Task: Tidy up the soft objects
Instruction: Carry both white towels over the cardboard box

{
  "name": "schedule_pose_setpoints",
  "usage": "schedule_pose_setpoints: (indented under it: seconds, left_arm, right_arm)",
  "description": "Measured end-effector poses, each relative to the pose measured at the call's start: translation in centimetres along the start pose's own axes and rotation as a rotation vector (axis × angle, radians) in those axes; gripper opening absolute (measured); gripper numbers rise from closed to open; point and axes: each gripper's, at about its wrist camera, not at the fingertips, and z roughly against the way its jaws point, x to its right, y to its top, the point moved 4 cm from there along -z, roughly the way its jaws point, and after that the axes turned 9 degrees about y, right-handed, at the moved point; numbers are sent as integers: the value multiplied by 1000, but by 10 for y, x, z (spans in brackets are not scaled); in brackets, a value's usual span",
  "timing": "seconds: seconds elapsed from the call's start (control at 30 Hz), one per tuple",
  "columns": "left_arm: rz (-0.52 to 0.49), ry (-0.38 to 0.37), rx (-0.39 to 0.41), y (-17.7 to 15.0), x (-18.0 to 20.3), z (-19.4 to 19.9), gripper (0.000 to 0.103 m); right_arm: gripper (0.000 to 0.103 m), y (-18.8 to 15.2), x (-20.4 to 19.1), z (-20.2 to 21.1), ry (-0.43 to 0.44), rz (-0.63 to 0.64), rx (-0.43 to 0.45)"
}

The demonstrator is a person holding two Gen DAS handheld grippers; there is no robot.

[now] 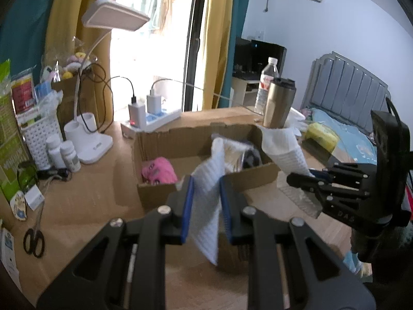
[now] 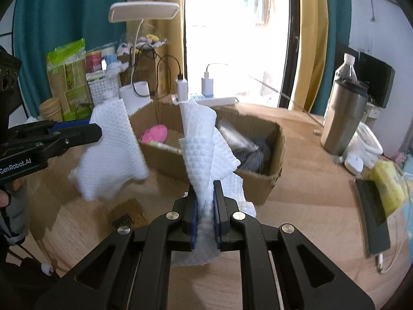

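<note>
I am pinching one white textured cloth (image 1: 206, 201) in my left claw (image 1: 205, 206), its blue pads pressed against the sheet, which is hanging above the worktop (image 1: 85, 204) in front of the cardboard box (image 1: 206, 155). My right claw (image 2: 205, 206) is clamping a second white cloth (image 2: 200, 139), bunched and standing up between the pads. Both cloths are hanging clear of the box, where a pink soft item (image 1: 158, 170) is lying.

desk lamp (image 1: 103, 20), steel tumbler (image 2: 343, 118), water bottle (image 1: 267, 85), scissors (image 1: 34, 240)
</note>
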Motion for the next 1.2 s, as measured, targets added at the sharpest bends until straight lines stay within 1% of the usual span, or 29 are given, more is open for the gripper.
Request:
schedule_pose_setpoints:
  seconds: [0.3, 0.37, 0.4, 0.43, 0.47, 0.5, 0.53, 0.57, 0.6, 0.63, 0.67, 0.7, 0.8, 0.9, 0.97, 1.07, 1.1, 1.13, 1.17, 1.2]
  left_arm:
    - [-17, 11, 23, 21, -2, -7, 21]
    - [-18, 1, -5, 19, -4, -15, 21]
    - [-15, -15, -31, 16, -5, -19, 23]
    - [-9, -30, -73, 10, -6, -26, 23]
    - [-9, -32, -103, 5, -7, -31, 24]
    - [-13, -28, -133, -2, -7, -36, 29]
    - [-18, -18, -171, -12, -7, -42, 32]
    - [-20, -16, -188, -18, -7, -45, 35]
    - [-19, -17, -211, -24, -7, -48, 40]
    - [-19, -22, -226, -29, -6, -51, 48]
    - [-16, -37, -242, -34, -4, -55, 70]
    - [-13, -51, -253, -37, -2, -58, 80]
    - [-7, -85, -292, -45, 7, -66, 80]
    - [-19, -78, -335, -53, 13, -77, 80]
    - [-11, -87, -356, -56, 14, -82, 80]
    - [4, -118, -351, -58, 14, -86, 79]
    - [3, -122, -351, -59, 14, -86, 77]
    - [-1, -129, -349, -59, 16, -86, 71]
    - [-8, -132, -357, -60, 17, -87, 55]
    - [-16, -131, -366, -61, 18, -88, 49]
  right_arm:
    - [11, 22, 12, 0, 0, 0, 46]
    - [11, 24, 13, -1, 3, 3, 50]
    - [11, 25, 13, -1, 6, 3, 52]
    - [11, 25, 14, -3, 10, 2, 51]
    - [11, 25, 15, -4, 13, 1, 49]
    - [11, 24, 15, -6, 18, 0, 46]
    - [11, 23, 15, -8, 22, -2, 42]
    - [11, 22, 15, -10, 25, -4, 37]
    - [11, 20, 15, -12, 28, -6, 31]
    - [11, 19, 15, -13, 30, -7, 27]
    - [11, 18, 15, -14, 31, -9, 23]
    - [11, 18, 14, -15, 33, -10, 20]
    - [11, 17, 14, -16, 32, -12, 19]
    - [11, 16, 15, -15, 29, -16, 19]
    - [11, 16, 17, -15, 26, -20, 16]
    - [11, 13, 19, -16, 24, -27, 10]
    - [11, 13, 20, -16, 25, -29, 9]
    - [11, 13, 20, -17, 26, -30, 7]
    - [11, 12, 19, -18, 25, -30, 5]
    - [11, 12, 19, -18, 26, -30, 4]
